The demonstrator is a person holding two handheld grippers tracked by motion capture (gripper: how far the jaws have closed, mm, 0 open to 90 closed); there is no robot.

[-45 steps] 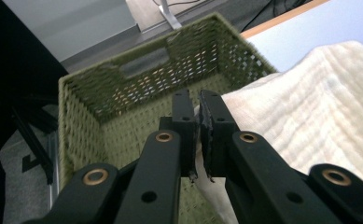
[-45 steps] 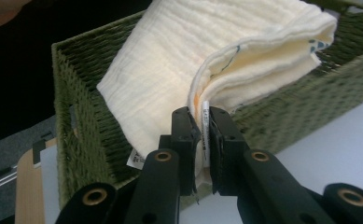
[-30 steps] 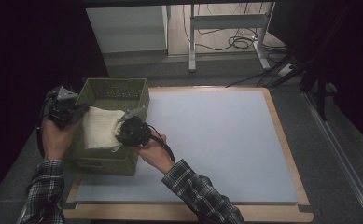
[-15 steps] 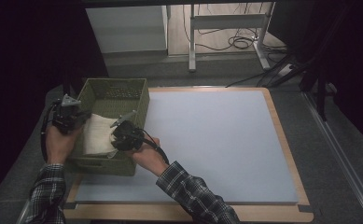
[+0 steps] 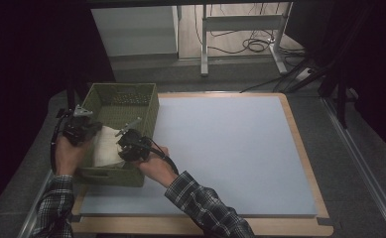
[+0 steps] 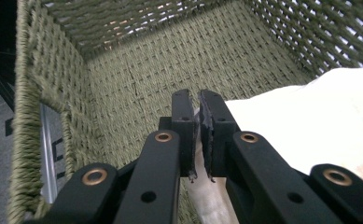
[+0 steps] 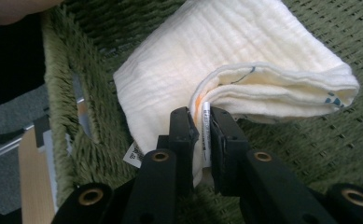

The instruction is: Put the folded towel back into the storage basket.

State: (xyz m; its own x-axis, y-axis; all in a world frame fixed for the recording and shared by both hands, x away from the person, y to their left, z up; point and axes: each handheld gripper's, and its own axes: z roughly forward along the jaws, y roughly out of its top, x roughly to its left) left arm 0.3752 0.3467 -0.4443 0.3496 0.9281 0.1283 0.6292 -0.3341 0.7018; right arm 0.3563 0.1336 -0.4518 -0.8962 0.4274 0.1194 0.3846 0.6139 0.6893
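1. The right tongs clamp a folded edge of the cream-white folded muslin cloth at its five o'clock corner.
2. The left tongs pinch the cloth's nine o'clock edge.
3. The cloth lies inside the olive-green woven basket.
4. The basket stands at nine o'clock on the pale blue worktop.

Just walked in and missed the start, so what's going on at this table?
A person is putting a folded cream cloth into a green woven basket at the left edge of the table. The left gripper and the right gripper are each shut on an edge of the cloth. Both are down inside the basket, and the cloth lies low against the woven bottom, not yet released.
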